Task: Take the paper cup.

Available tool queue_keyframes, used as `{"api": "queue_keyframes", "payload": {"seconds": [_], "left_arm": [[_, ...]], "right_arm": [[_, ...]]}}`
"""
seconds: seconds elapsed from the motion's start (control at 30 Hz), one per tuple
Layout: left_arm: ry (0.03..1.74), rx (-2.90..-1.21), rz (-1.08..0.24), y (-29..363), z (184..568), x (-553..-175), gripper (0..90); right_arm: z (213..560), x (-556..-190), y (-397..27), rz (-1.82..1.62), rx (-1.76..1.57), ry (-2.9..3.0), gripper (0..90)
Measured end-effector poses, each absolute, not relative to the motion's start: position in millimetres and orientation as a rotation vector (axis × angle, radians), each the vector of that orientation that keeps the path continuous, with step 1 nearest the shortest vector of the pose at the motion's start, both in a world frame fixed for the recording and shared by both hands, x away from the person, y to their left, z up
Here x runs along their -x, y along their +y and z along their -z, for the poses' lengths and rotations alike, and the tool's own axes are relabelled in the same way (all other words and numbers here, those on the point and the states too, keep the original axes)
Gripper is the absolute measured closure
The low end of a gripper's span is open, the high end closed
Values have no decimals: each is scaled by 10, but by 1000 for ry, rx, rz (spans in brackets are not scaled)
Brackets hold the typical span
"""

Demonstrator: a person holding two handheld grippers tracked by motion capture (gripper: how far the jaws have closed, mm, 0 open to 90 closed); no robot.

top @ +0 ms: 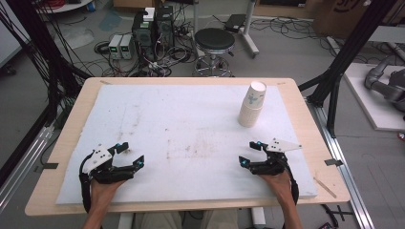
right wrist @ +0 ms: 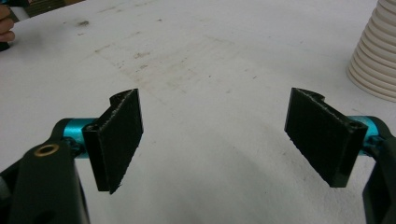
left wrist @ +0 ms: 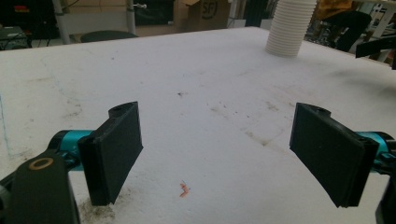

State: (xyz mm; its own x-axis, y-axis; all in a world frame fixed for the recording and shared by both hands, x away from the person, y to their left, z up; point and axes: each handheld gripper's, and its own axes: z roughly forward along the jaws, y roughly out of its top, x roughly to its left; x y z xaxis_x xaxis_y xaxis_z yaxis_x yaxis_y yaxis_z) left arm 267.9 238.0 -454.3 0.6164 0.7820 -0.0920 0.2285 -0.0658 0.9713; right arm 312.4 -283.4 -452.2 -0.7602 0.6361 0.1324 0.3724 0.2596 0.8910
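A tall stack of white paper cups [top: 252, 105] stands upside down on the white foam sheet [top: 191, 129] at the back right. The same stack rises at the top of the left gripper view [left wrist: 289, 28] and at the right edge of the right gripper view [right wrist: 376, 51]. My left gripper [top: 132, 154] rests near the front left of the sheet, open, with nothing between its jaws [left wrist: 217, 154]. At the front right, my right gripper [top: 249, 152] is open and empty too [right wrist: 215, 140], with the cups a little ahead of it and to its right.
The foam sheet covers a wooden table [top: 71, 114]. Stains and a small orange speck [left wrist: 185, 189] mark the sheet. Beyond the far edge are a black stool [top: 215, 43], computer boxes with cables [top: 153, 33] and black frame posts [top: 341, 62].
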Motion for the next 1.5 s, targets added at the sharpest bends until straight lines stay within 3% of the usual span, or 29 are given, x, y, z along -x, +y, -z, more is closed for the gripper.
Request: {"api": "queue_keyframes", "payload": {"seconds": [0.83, 1.27, 1.5], "left_arm": [[875, -1631, -546, 2370, 4539, -2704, 169], [872, -1627, -544, 2378, 4539, -2704, 169], [871, -1628, -545, 2379, 4539, -2702, 169]], "right_arm": [[4445, -3093, -2963, -1588, -972, 2200, 199], [3825, -3195, -3119, -1553, -965, 2142, 199], [3293, -3366, -3238, -1523, -955, 2127, 199]]}}
